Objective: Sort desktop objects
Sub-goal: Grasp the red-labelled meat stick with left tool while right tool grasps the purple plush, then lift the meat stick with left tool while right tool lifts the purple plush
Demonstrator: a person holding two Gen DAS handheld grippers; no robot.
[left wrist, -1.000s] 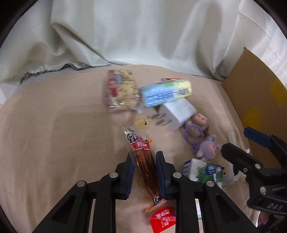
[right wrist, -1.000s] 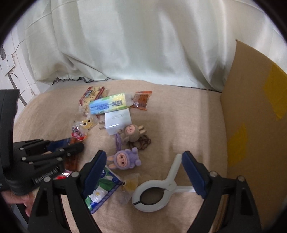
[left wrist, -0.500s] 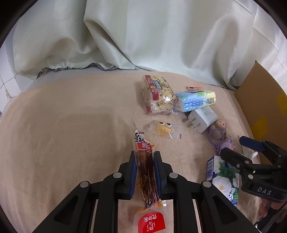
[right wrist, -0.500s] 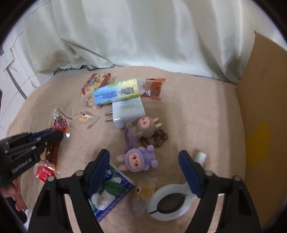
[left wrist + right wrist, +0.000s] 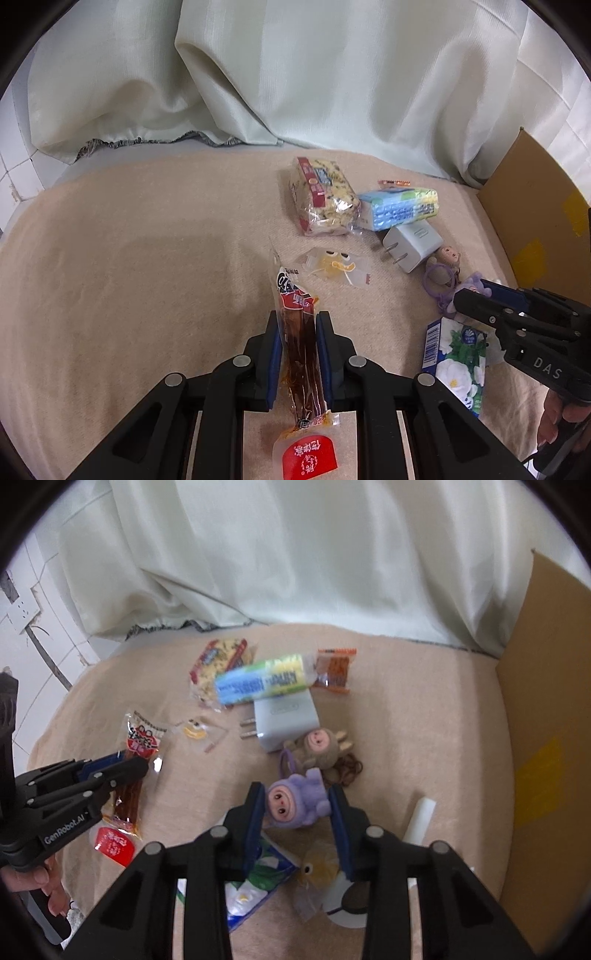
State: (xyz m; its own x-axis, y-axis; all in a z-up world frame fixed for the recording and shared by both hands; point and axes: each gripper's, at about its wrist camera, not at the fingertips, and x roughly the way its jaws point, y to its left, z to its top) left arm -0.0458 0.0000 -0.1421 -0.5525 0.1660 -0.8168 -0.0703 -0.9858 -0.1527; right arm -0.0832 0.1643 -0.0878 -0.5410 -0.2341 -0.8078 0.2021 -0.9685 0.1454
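My left gripper (image 5: 297, 317) is shut on a long clear packet of brown snack sticks (image 5: 299, 350) with a red label, held a little above the beige cloth; the right wrist view shows this left gripper (image 5: 122, 768) and its packet (image 5: 129, 794) at the left. A purple plush toy (image 5: 295, 801) lies on the cloth between the blue pads of my right gripper (image 5: 297, 794). Its jaws are closing, and the pads touch the toy's two sides. In the left wrist view the right gripper (image 5: 476, 295) covers most of that toy.
Behind the purple toy lie a brown plush (image 5: 321, 746), a white charger (image 5: 286, 720), a blue-yellow tissue pack (image 5: 262, 683), a snack bag (image 5: 218, 661), an orange packet (image 5: 334, 668) and a duck sachet (image 5: 195, 731). A flowered tissue pack (image 5: 458, 362) and a white clamp (image 5: 417, 819) lie near. Cardboard (image 5: 546, 738) walls the right.
The left gripper tightened on the snack packet and carried it up and to the left, away from the pile. The right jaws narrowed from wide apart onto the purple plush.
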